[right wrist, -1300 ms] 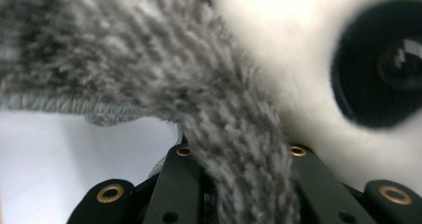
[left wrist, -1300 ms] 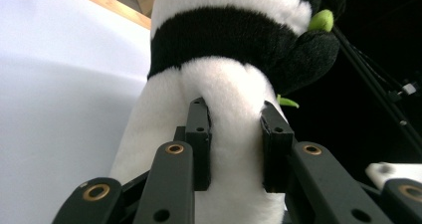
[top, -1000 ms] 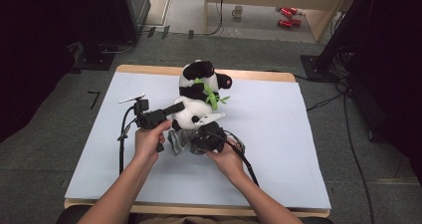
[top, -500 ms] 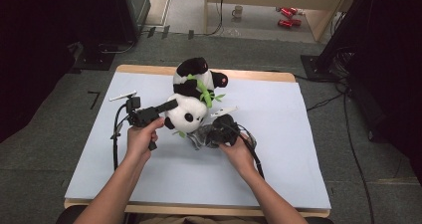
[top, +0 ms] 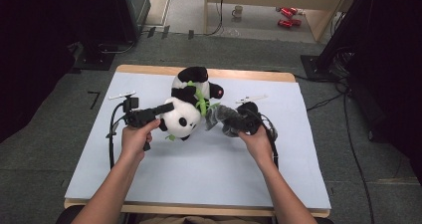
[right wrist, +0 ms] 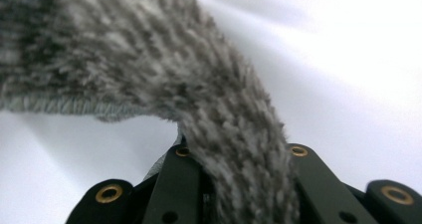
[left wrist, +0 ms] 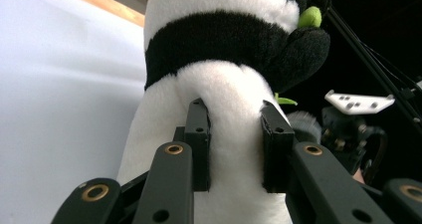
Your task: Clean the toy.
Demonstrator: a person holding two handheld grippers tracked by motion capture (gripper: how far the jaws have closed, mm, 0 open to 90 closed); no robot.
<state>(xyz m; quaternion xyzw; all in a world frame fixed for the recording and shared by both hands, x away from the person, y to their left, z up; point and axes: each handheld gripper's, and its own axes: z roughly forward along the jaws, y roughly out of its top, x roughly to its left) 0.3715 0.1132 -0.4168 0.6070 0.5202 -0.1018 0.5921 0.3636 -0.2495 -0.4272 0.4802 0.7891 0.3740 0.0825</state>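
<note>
Two claws work mid-counter (top: 124, 184): the left claw (left wrist: 234, 144) pinches the panda plush (top: 186, 104) by its white body, while the right claw (right wrist: 234, 179), just right of it, clamps a grey knitted cloth (top: 219, 117).

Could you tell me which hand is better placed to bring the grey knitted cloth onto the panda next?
The right. The right gripper is shut on the grey knitted cloth, which hangs just beside the panda. The left gripper is shut on the panda's white body, steadying it on the table.
</note>
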